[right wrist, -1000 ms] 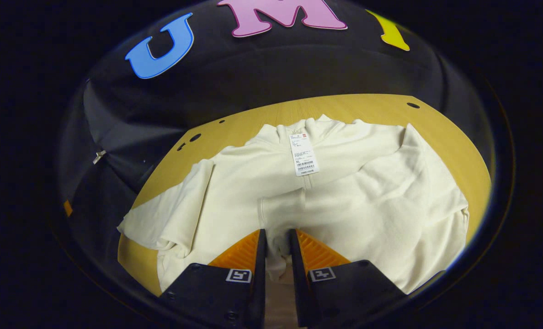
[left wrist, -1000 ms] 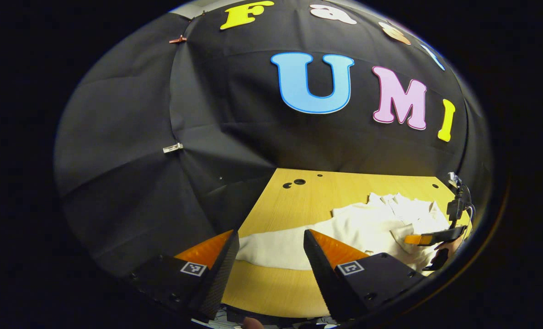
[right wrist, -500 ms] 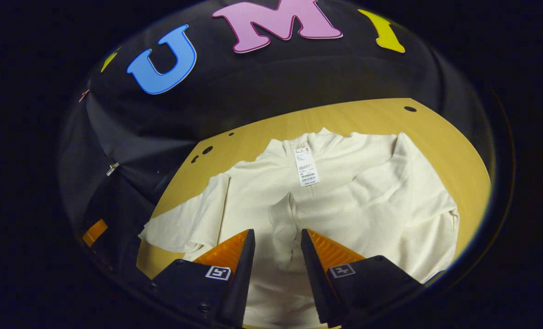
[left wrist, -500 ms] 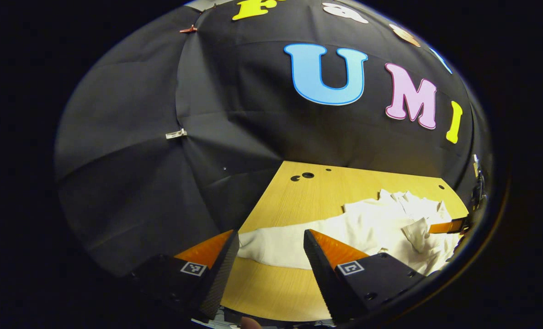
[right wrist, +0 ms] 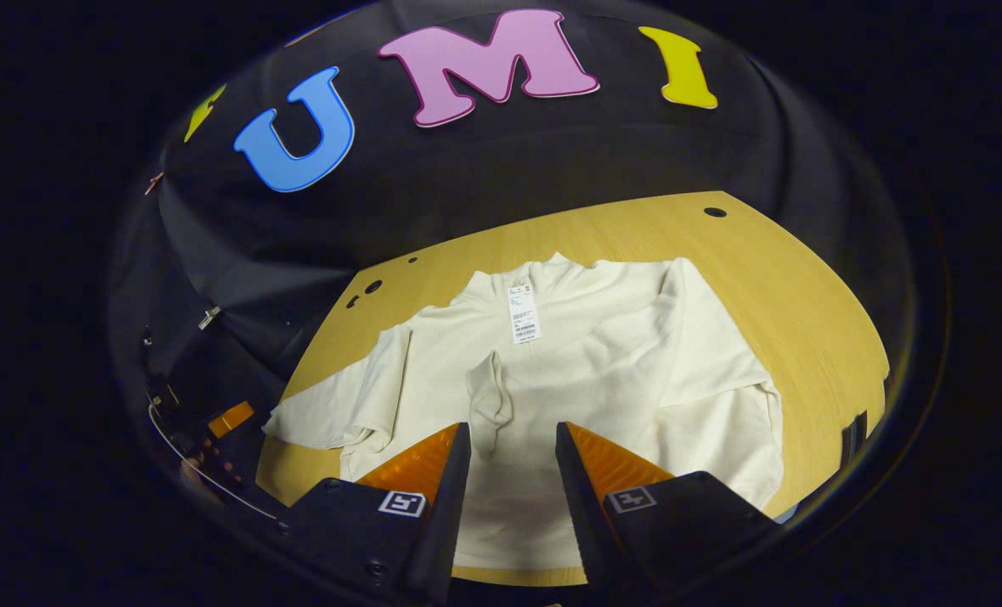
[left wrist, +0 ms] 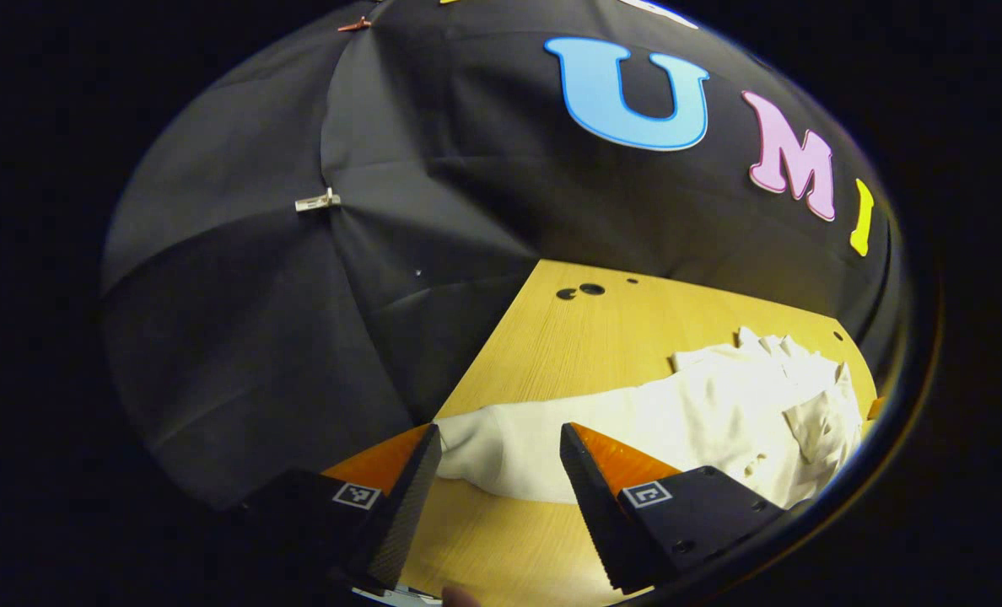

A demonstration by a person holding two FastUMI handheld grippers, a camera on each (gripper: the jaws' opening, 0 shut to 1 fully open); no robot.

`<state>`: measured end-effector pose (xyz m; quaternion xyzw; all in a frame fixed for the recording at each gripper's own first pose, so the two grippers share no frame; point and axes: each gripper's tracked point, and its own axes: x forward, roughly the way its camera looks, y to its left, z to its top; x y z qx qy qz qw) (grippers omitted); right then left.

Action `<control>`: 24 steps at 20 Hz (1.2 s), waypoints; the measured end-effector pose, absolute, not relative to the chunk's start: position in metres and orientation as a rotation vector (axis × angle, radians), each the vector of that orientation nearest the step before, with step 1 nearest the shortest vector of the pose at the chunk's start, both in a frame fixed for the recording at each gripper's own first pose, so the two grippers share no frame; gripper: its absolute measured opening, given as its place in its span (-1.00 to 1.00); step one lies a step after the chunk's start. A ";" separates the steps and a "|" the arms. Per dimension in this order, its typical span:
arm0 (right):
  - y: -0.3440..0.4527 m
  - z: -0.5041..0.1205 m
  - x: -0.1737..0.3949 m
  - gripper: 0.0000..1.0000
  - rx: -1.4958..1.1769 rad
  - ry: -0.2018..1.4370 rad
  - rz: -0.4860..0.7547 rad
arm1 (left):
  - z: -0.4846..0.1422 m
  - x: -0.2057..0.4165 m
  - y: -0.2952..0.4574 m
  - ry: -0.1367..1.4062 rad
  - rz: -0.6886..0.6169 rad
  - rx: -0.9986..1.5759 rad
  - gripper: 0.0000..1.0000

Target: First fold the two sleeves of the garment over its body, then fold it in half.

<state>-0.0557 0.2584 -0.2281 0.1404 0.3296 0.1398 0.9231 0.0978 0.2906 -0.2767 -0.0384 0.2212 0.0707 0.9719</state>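
— Now that the right tool [right wrist: 505,438] has let go, what has changed?

— A second ago its fingers were pinched close on a bunched cuff of the cream garment [right wrist: 585,354]. They now stand apart with nothing between them, and the tool has drawn back toward the near edge of the counter [right wrist: 805,278]. The right sleeve [right wrist: 491,396] lies folded across the body, its cuff resting just beyond the fingertips, below the paper tag [right wrist: 524,314] at the collar.

— So one sleeve is done?

— It looks so. The other sleeve [left wrist: 518,438] is not folded yet — it stretches out flat to the garment's left, toward the counter's edge.

— And the left tool?

— The left tool [left wrist: 501,443] is also apart and holds nothing. It has crept a little closer over the last second. In the left gripper view the sleeve's end lies on the counter just beyond its fingers, seen in the gap between them, apparently not touching. In the right gripper view that tool [right wrist: 231,419] sits at the far left, off the counter's edge.

— Next step?

— Probably closing on that cuff and carrying it across the body.
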 end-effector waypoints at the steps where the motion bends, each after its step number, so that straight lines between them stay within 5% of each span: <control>1: 0.251 -0.228 -0.059 0.24 0.286 0.677 0.276 | -0.284 0.103 0.293 0.462 0.148 -0.072 0.76; 18: 0.200 -0.228 -0.073 0.25 0.333 0.700 0.216 | -0.368 0.134 0.311 0.673 0.184 -0.107 0.83; 20: 0.199 -0.230 -0.075 0.25 0.332 0.706 0.222 | -0.367 0.133 0.309 0.670 0.167 -0.108 0.67; 23: 0.192 -0.230 -0.074 0.25 0.335 0.705 0.224 | -0.365 0.138 0.300 0.670 0.143 -0.105 -0.24; 24: 0.189 -0.230 -0.074 0.25 0.337 0.705 0.222 | -0.365 0.138 0.300 0.671 0.145 -0.098 -0.33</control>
